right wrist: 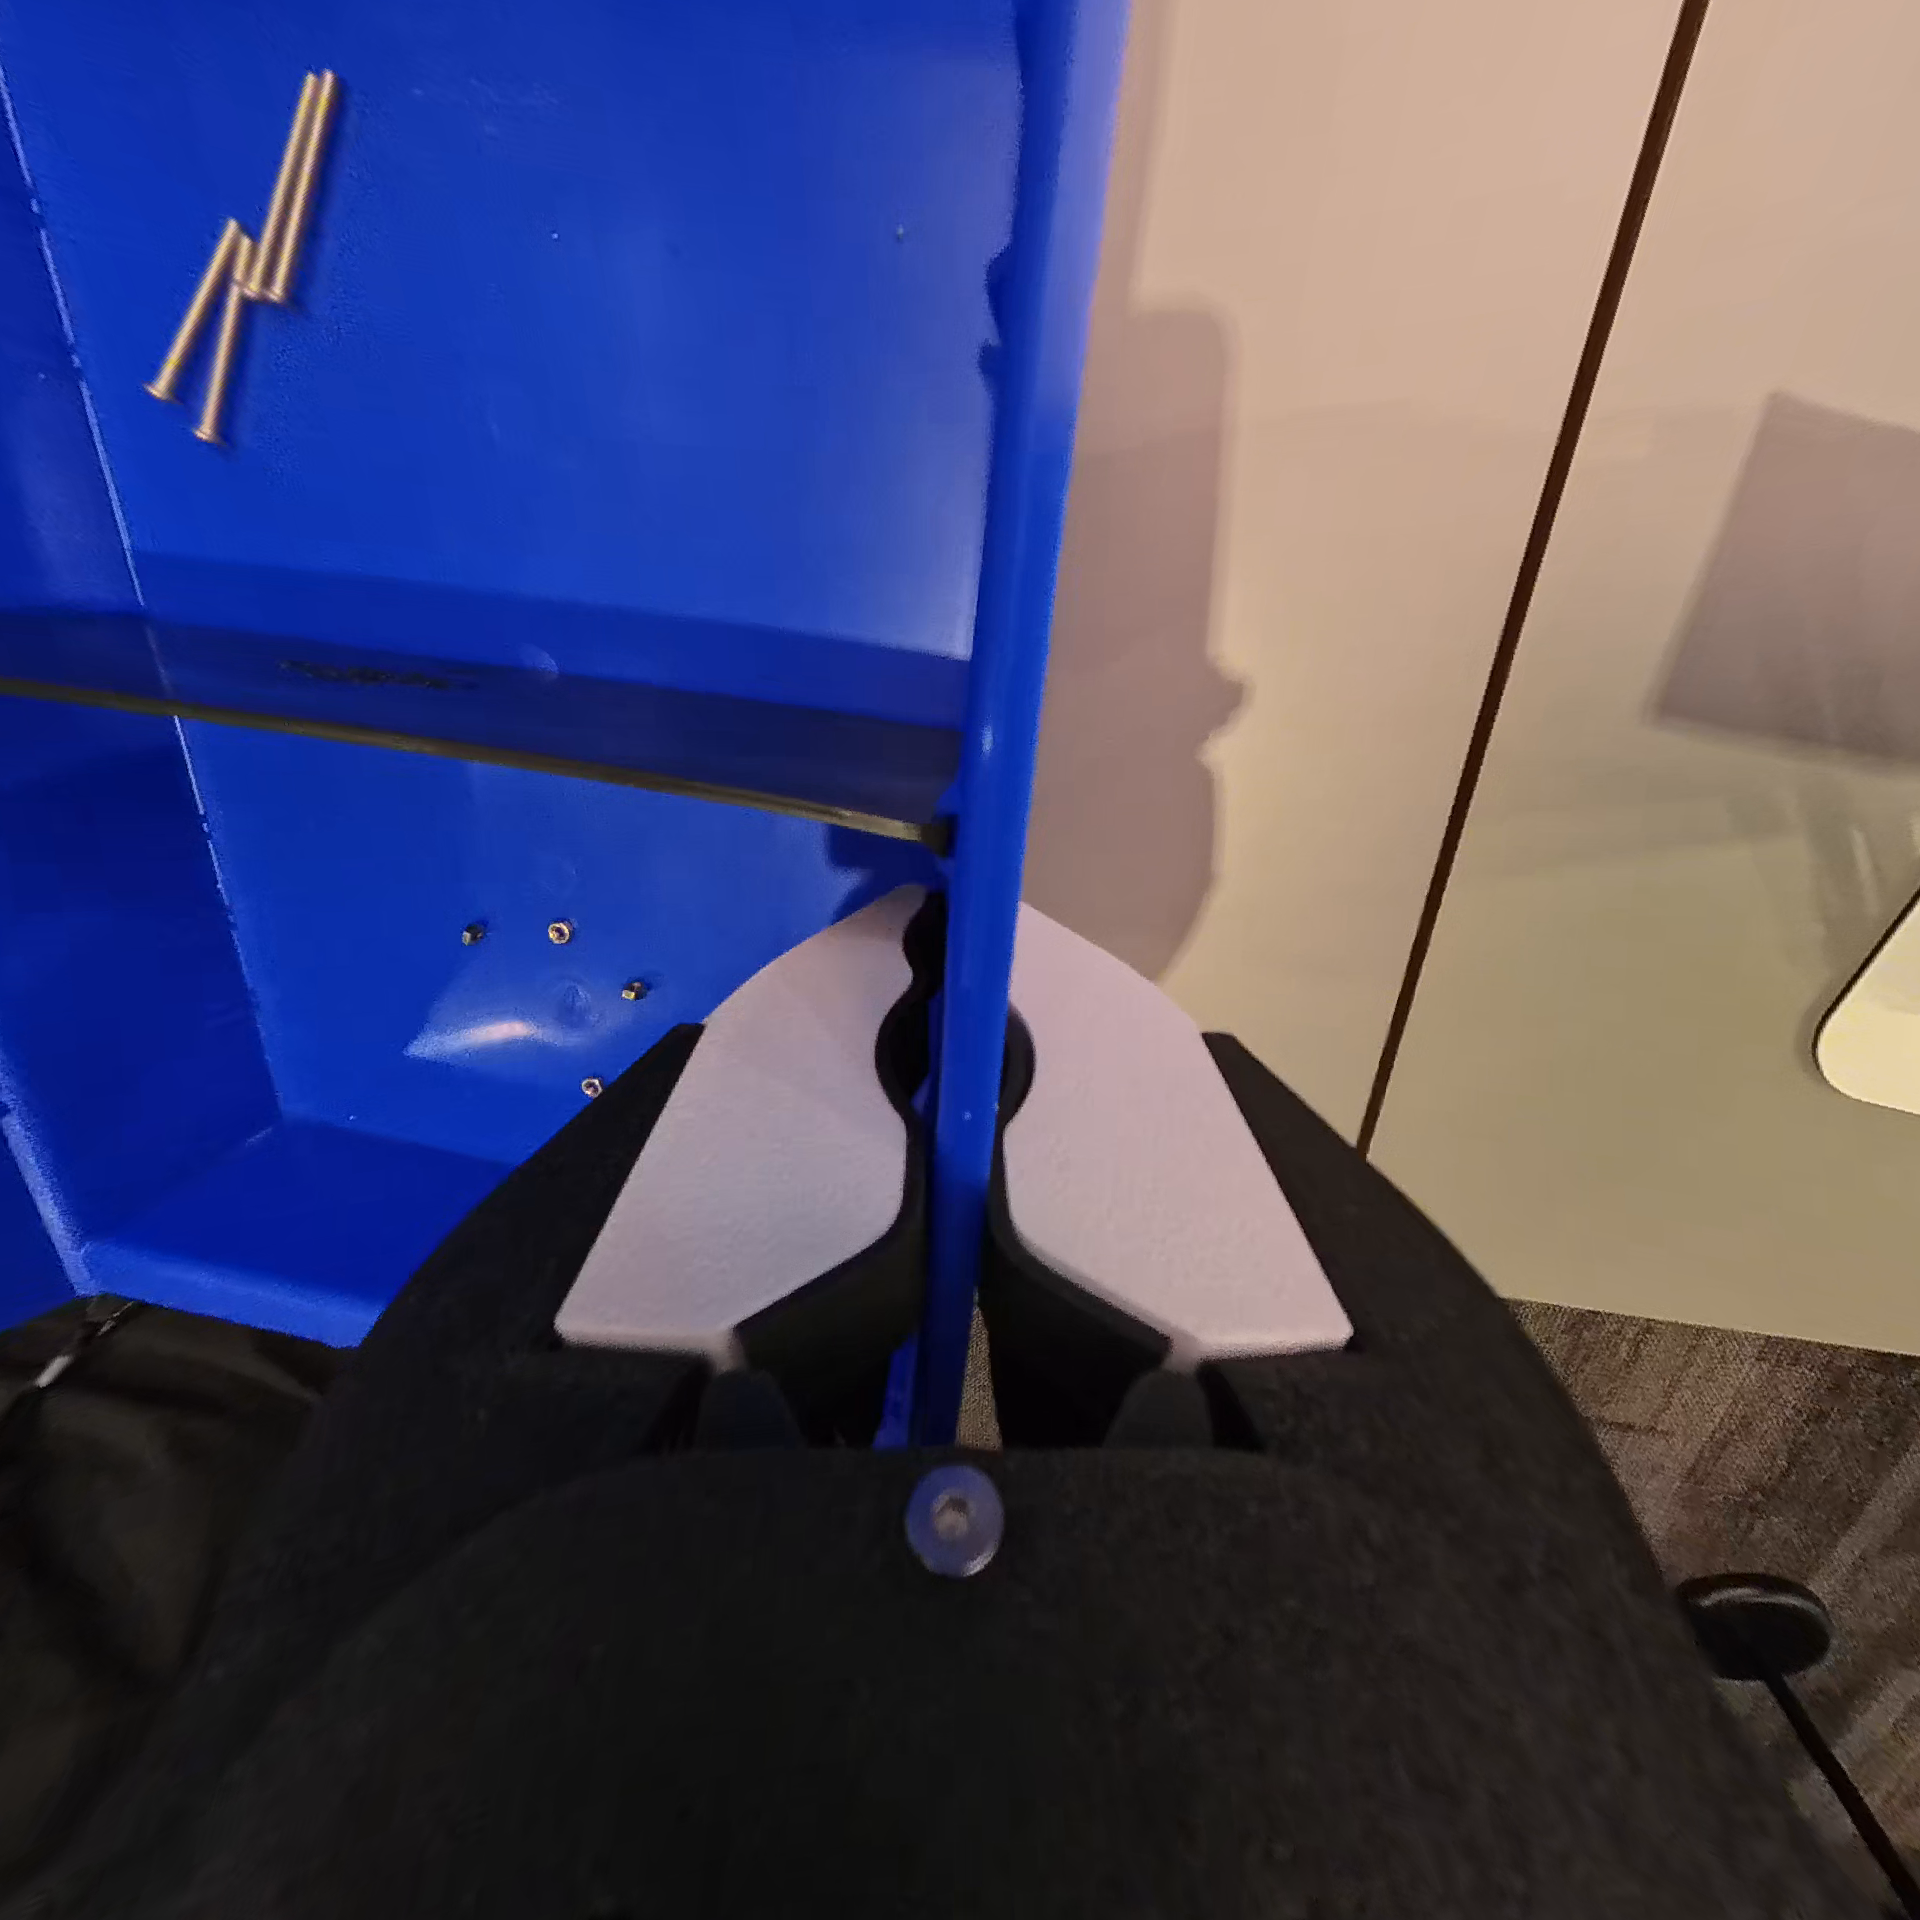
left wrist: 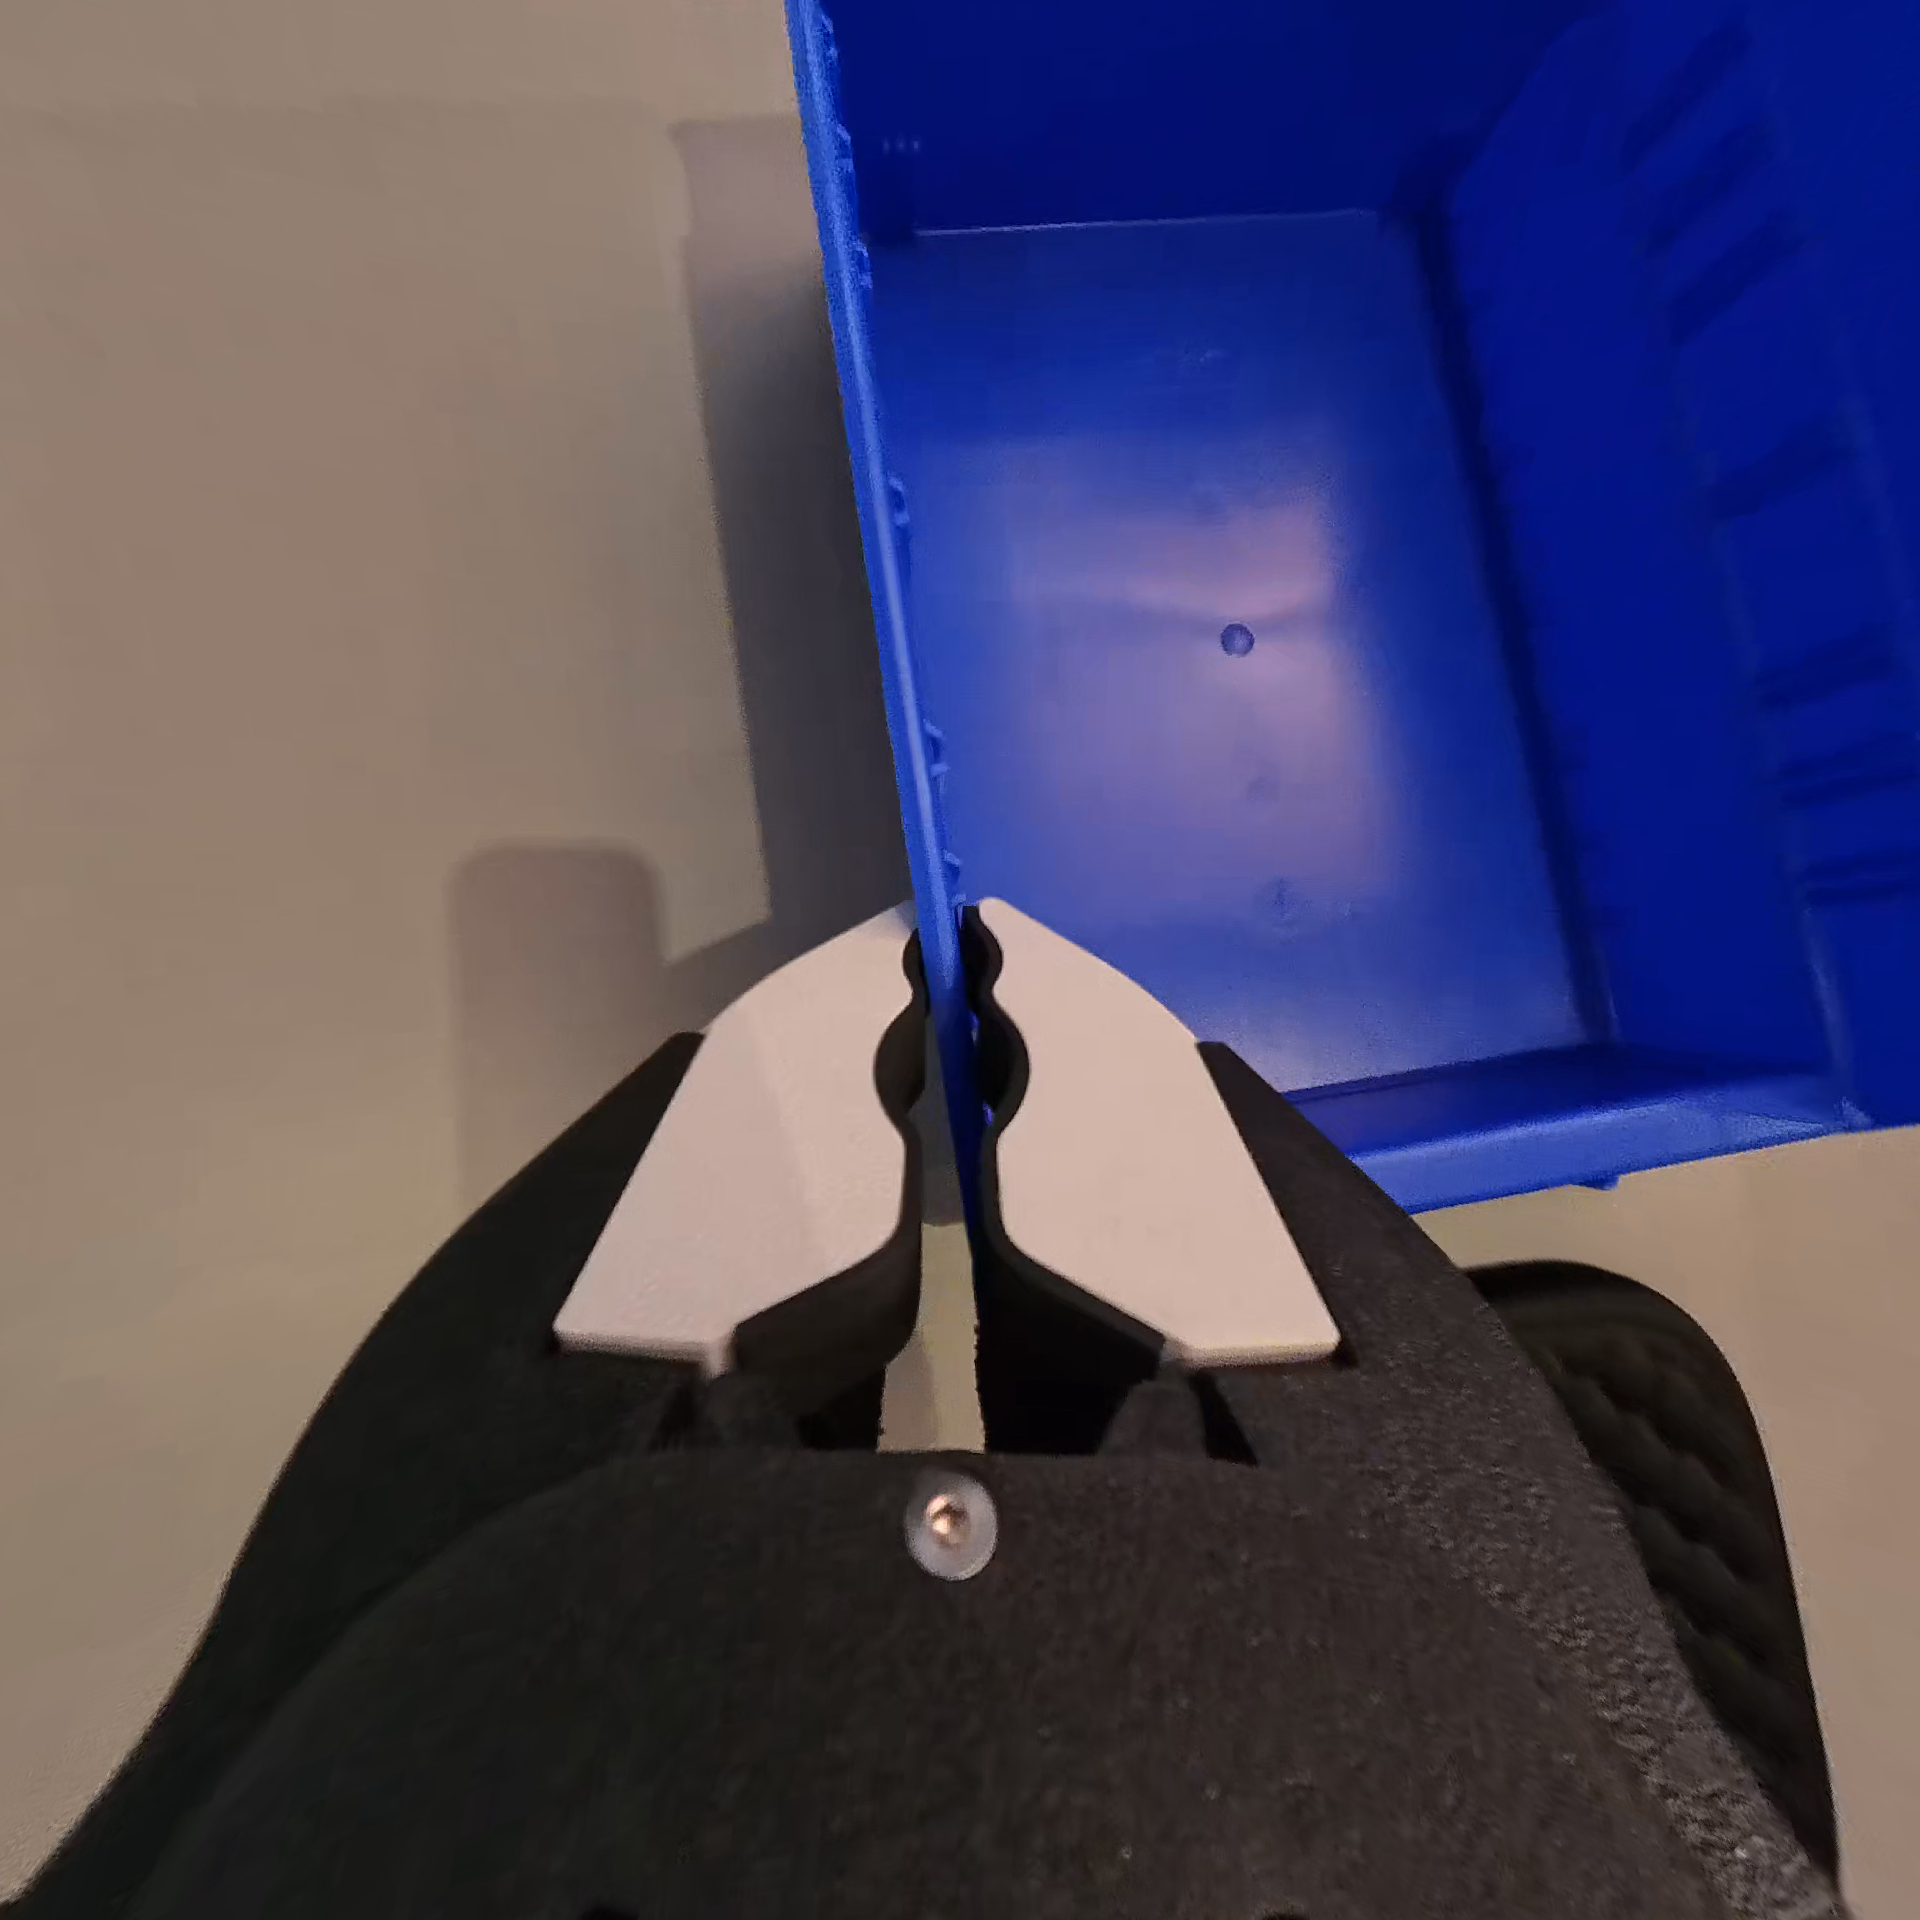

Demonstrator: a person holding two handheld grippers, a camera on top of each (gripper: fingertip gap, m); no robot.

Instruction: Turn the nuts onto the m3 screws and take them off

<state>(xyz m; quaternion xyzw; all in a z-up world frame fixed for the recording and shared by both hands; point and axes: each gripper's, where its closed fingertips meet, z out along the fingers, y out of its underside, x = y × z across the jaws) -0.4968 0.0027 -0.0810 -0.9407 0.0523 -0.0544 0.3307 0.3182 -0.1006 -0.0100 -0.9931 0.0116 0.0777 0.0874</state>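
My left gripper is shut on the left wall of an empty blue bin, one finger on each side of it. My right gripper is shut on the right wall of a blue bin that a dark divider splits in two. Several long brass-coloured screws lie in the far compartment. Several small nuts lie loose in the near compartment, just left of my right fingers. I cannot tell whether both views show the same bin.
The bins rest on a beige table with a dark seam. The table's front edge and grey carpet show at lower right. A black round object lies on the carpet. A pale object sits at the right edge. The left gripper's tips are roughly 85 cm from the right gripper's. Between my right fingertips and the pale object there is roughly 40 cm.
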